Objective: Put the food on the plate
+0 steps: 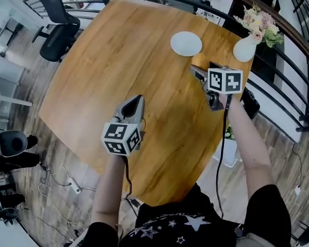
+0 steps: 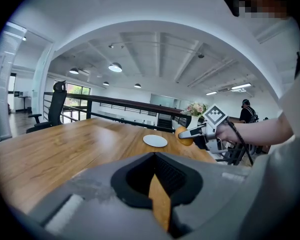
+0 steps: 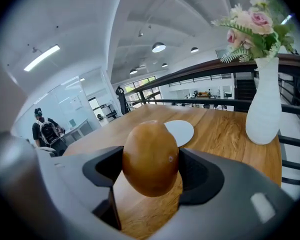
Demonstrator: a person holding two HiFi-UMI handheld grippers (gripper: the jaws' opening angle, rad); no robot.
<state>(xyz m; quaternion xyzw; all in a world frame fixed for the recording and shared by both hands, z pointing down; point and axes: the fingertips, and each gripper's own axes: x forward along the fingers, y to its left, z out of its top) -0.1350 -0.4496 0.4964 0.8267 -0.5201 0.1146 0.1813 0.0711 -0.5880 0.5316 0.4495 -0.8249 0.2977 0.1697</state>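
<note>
A brown, egg-shaped piece of food point(image 3: 150, 156) sits between the pads of my right gripper point(image 3: 151, 174), which is shut on it and holds it above the wooden table point(image 1: 118, 60). In the head view the food point(image 1: 199, 60) hangs just short of the round white plate point(image 1: 186, 43), which has nothing on it. The plate point(image 3: 182, 131) lies right behind the food in the right gripper view. My left gripper point(image 1: 136, 101) hovers over the table's middle, shut and holding nothing. In its own view the left gripper point(image 2: 154, 156) looks toward the plate point(image 2: 155, 141) and the held food point(image 2: 184, 135).
A white vase point(image 1: 245, 48) with pink flowers stands right of the plate near the table's far edge, also close on the right point(image 3: 264, 104) in the right gripper view. A black railing point(image 1: 278, 81) runs behind the table. An office chair point(image 1: 59, 27) stands at the far left.
</note>
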